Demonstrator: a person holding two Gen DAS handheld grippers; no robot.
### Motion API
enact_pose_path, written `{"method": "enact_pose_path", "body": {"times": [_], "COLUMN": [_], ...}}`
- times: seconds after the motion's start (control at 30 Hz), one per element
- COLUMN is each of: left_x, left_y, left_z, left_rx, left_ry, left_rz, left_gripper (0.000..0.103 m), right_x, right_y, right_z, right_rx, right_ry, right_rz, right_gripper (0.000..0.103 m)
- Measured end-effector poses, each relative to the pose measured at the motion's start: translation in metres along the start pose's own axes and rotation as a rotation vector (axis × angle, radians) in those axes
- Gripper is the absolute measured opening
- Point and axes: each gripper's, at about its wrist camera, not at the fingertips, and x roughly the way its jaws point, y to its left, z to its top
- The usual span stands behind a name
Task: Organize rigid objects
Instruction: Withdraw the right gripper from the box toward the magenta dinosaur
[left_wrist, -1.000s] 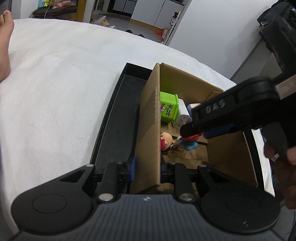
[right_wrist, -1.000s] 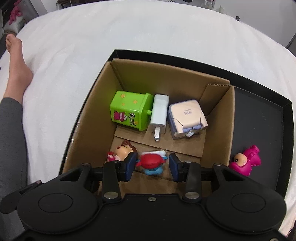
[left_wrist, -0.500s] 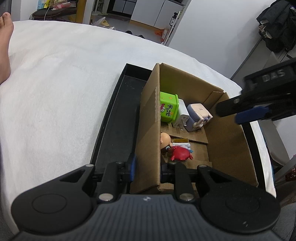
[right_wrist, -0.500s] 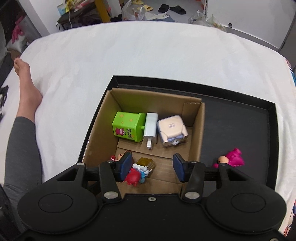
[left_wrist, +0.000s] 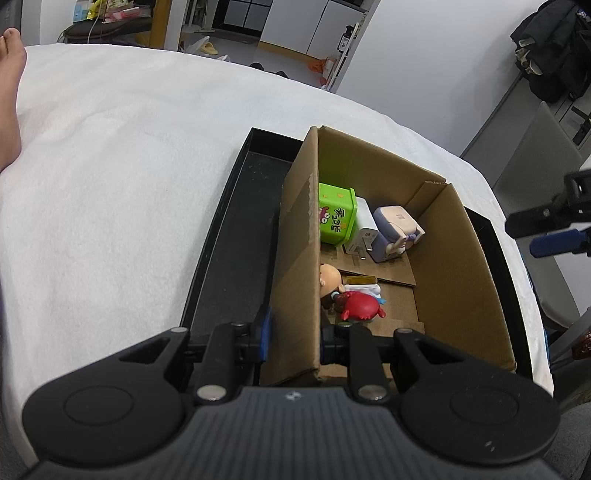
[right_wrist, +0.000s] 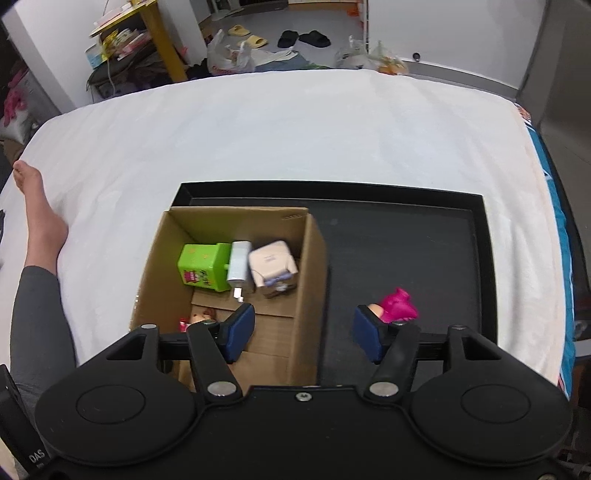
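Note:
A cardboard box (left_wrist: 458, 266) (right_wrist: 310, 280) stands in a black tray (right_wrist: 406, 240) on the white bed. Inside lie a green toy bin (left_wrist: 336, 216) (right_wrist: 201, 267), a white charger (left_wrist: 364, 229) (right_wrist: 239, 264), a pale cube toy (left_wrist: 395, 232) (right_wrist: 271, 266), a brown-haired figurine (left_wrist: 330, 280) and a red crab toy (left_wrist: 360, 304). My left gripper (left_wrist: 293, 332) is shut on the box's left wall. My right gripper (right_wrist: 304, 332) is open and empty, raised above the box's right wall. A pink toy (right_wrist: 397, 304) lies in the tray to the right of the box.
A person's bare foot and grey-sleeved leg (right_wrist: 35, 236) rest on the bed at the left. The right gripper shows at the right edge of the left wrist view (left_wrist: 546, 225). Room clutter and slippers (right_wrist: 303, 37) lie beyond the bed.
My right gripper let go of the red crab toy inside the box, opened wide, and rose up and back to the right. The left gripper kept its hold on the box wall.

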Motion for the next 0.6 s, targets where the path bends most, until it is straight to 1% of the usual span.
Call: {"method": "enact_pose_path", "body": {"times": [0.2,0.3,0.37,0.43,0.5,0.57,0.6], "left_x": [0.000,0.000,0.000,0.000,0.000,0.000,0.000], "left_y": [-0.001,-0.001,-0.001,-0.001,-0.002,-0.001,-0.002], "left_z": [0.000,0.000,0.001,0.001,0.001,0.001,0.001], "left_rx": [0.004,0.004,0.005,0.005,0.005,0.004,0.005], "left_ry": [-0.002,-0.002,-0.002,-0.002,-0.002,-0.002,-0.002], "left_rz": [0.003,0.004,0.005,0.005,0.005,0.005,0.005], "left_gripper": [0.021,0.021,0.021,0.021,0.021,0.021,0.021], "right_x": [-0.001,-0.001,0.000,0.001,0.004,0.009,0.011], "right_y": [-0.015,-0.023,-0.029,-0.036,-0.044,-0.051,-0.055], "right_z": [-0.006,-0.007,-0.008,-0.009,-0.010,-0.012,-0.013], "right_rx": [0.028,0.049,0.074,0.110,0.152,0.197,0.219], "right_ry": [0.001,-0.003,-0.006,-0.014,-0.014,-0.008,-0.005], "right_rz": [-0.010,-0.017,-0.020,-0.019,-0.016,-0.012,-0.011], "right_gripper": [0.062,0.067,0.076,0.081,0.082,0.087,0.088]}}
